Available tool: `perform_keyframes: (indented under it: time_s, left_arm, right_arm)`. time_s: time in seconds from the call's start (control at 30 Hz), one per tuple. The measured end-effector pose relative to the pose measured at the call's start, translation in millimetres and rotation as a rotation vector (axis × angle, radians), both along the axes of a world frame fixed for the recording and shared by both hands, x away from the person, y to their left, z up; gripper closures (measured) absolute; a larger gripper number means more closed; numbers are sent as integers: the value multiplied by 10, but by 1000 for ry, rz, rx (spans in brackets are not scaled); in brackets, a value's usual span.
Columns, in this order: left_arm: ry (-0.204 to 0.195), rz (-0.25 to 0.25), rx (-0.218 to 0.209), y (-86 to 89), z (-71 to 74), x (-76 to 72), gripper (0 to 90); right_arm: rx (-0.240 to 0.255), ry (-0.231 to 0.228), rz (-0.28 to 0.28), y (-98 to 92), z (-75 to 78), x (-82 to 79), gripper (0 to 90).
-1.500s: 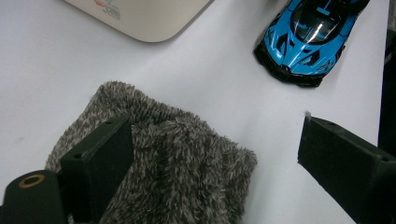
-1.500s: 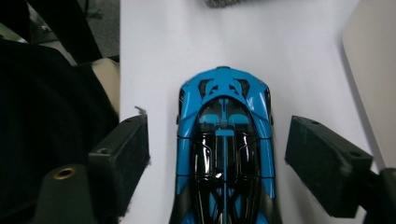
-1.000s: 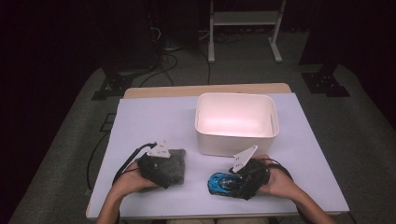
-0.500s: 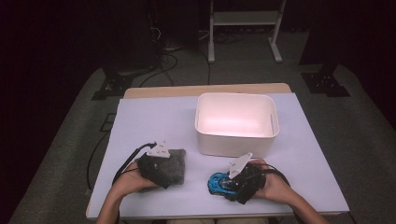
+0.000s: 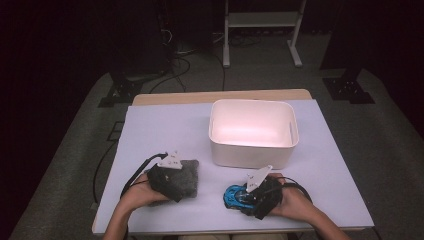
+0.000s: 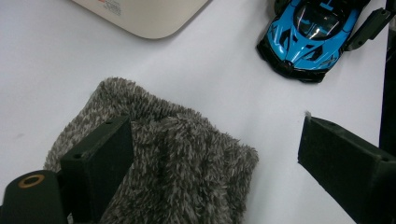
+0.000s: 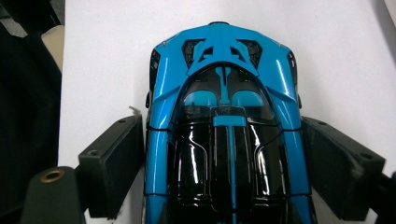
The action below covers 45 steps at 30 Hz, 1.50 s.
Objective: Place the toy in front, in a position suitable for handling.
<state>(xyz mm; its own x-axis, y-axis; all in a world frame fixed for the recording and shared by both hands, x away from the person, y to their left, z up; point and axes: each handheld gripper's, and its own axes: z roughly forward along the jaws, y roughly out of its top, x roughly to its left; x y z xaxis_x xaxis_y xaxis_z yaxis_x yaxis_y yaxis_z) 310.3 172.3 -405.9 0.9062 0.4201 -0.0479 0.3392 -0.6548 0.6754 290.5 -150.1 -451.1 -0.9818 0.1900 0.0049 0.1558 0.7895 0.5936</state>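
A blue and black toy car (image 5: 233, 196) sits near the table's front edge, right of the middle. My right gripper (image 5: 244, 195) is open, with one jaw along each side of the car (image 7: 222, 93) and only a thin gap on either side. A grey fuzzy cloth (image 5: 187, 175) lies at the front left. My left gripper (image 5: 181, 179) is open over it. In the left gripper view one jaw rests on the cloth (image 6: 177, 158) and the other stands over bare table. That view also has the car (image 6: 306, 35) farther off.
A white, empty bin (image 5: 252, 150) stands at the middle of the pale table (image 5: 160, 130), just behind both grippers; its corner (image 6: 140, 16) shows in the left gripper view. A cable (image 5: 107, 165) trails off the table's left side.
My right gripper has slid left so that its jaws now flank the car. The car, the cloth and the left gripper have stayed put.
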Motion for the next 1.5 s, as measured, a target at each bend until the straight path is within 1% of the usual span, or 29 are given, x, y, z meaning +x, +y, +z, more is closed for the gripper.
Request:
perform_keyframes:
  time_s: [0.13, 0.17, 0.23, 0.27, 0.5, 0.63, 0.87, 0.93, 1.0, 1.03, 1.13, 1.37, 1.5]
  left_arm:
    - [-2, 0, 0, 6, 0, 2, 100]
    - [-2, 1, -1, 9, 0, 2, 100]
    - [-2, 2, -2, 14, 1, 2, 100]
    - [-1, 1, -1, 16, 4, 1, 100]
    - [-1, 2, -3, 18, 5, 1, 100]
    - [0, 2, -1, 12, -3, 5, 100]
    - [-1, 1, -6, -9, -3, 1, 100]
    - [-1, -2, -4, -11, -2, 2, 100]
    - [-1, 0, -3, -13, -7, 5, 100]
    - [0, 1, -3, -14, -9, 5, 100]
    - [1, 0, -4, -14, -10, 5, 100]
    - [-1, 1, -3, 4, -3, 6, 100]
    - [-2, 3, -4, 13, -2, 6, 100]
  right_arm:
    - [-34, 4, -1, 40, 24, 4, 162]
    - [-44, -1, 5, 49, 31, 7, 162]
    - [-50, 1, 6, 56, 36, 9, 152]
    - [-53, -7, 2, 58, 36, 7, 143]
    - [-59, 1, -6, 41, 41, 9, 148]
    - [-51, 12, -5, 3, 39, 19, 161]
    - [-74, 4, -6, 33, 48, 7, 169]
    - [-75, 5, -2, 32, 52, 8, 185]
    - [-76, 7, 2, 34, 60, 4, 221]
    - [-78, 1, 8, 37, 66, 0, 227]
    - [-81, 3, 5, 40, 73, 3, 248]
    - [-77, -1, 11, 36, 72, 1, 250]
    - [-78, -1, 23, 40, 76, 7, 250]
